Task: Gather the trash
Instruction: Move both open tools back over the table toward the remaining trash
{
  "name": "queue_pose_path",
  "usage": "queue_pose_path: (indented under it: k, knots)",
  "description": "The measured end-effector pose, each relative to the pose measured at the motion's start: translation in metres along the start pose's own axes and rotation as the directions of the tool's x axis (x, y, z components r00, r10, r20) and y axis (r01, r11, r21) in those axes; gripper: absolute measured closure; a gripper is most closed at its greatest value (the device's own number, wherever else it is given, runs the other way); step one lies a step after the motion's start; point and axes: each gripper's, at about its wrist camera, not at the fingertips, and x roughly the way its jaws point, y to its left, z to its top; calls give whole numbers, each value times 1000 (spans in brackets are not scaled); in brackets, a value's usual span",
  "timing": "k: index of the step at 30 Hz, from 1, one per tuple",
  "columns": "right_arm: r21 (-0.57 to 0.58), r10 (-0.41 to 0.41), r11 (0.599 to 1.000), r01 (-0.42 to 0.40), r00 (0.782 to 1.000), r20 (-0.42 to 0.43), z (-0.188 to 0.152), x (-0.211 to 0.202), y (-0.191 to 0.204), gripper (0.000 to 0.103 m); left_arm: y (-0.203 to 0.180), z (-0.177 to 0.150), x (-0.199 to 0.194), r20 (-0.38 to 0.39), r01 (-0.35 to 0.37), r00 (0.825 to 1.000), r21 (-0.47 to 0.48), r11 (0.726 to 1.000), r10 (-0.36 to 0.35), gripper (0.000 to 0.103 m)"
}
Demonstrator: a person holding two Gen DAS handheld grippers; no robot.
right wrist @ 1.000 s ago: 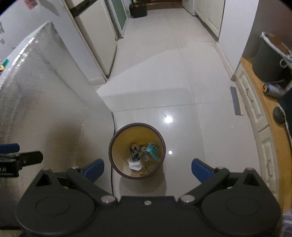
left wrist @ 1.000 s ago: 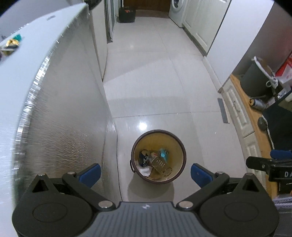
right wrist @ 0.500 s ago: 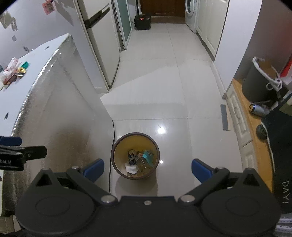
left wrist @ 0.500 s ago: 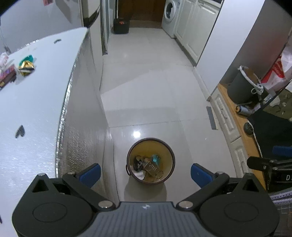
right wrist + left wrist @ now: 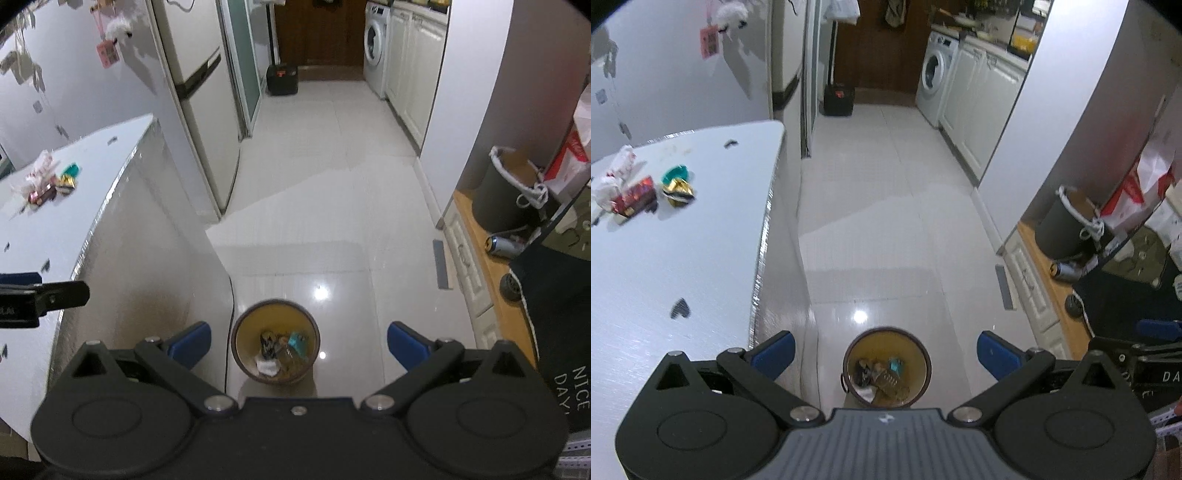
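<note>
A round brown bin (image 5: 886, 345) stands on the tiled floor far below both grippers, with several wrappers and a bottle inside; in the right wrist view the bin (image 5: 275, 314) sits beside the counter's side. My left gripper (image 5: 884, 356) is open and empty, high above the bin. My right gripper (image 5: 297, 341) is also open and empty. On the white counter (image 5: 683, 258) at the far left lie loose pieces of trash: a gold wrapper (image 5: 677, 190), a teal wrapper (image 5: 675, 172), a red packet (image 5: 633, 195) and crumpled white plastic (image 5: 613, 173). The same pile (image 5: 51, 181) shows in the right wrist view.
A fridge (image 5: 199, 103) stands beyond the counter. White cabinets and a washing machine (image 5: 934, 75) line the right of the corridor. A dark bucket (image 5: 1063, 221), a can (image 5: 1063, 269) and bags sit on a wooden ledge at the right. A person's dark apron (image 5: 554, 314) is at the right edge.
Both grippers have risen well above the bin, which now looks smaller. The views have tilted up, and the counter top with its trash has come into sight.
</note>
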Motion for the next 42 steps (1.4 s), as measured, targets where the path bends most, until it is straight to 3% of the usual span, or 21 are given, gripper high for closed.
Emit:
queue_pose_path:
  k: [7, 15, 36, 39, 42]
  knots:
    - [-17, 16, 1000, -15, 997, 72, 14, -31, 14, 0, 22, 6, -40, 85, -18, 996, -42, 999, 21, 0]
    - [-28, 37, 999, -33, 990, 139, 31, -46, 54, 0, 78, 17, -73, 164, -43, 985, -85, 996, 56, 0]
    - [8, 26, 1000, -28, 985, 171, 75, -2, 270, 0, 320, 67, -82, 214, -45, 974, -109, 993, 67, 0]
    - [-15, 25, 1000, -23, 984, 175, 86, 9, 298, 0, 345, 77, -77, 227, -29, 973, -99, 995, 51, 0]
    - [-35, 28, 999, -22, 983, 180, 99, 21, 322, 0, 366, 91, -65, 230, 27, 973, -70, 997, -10, 0]
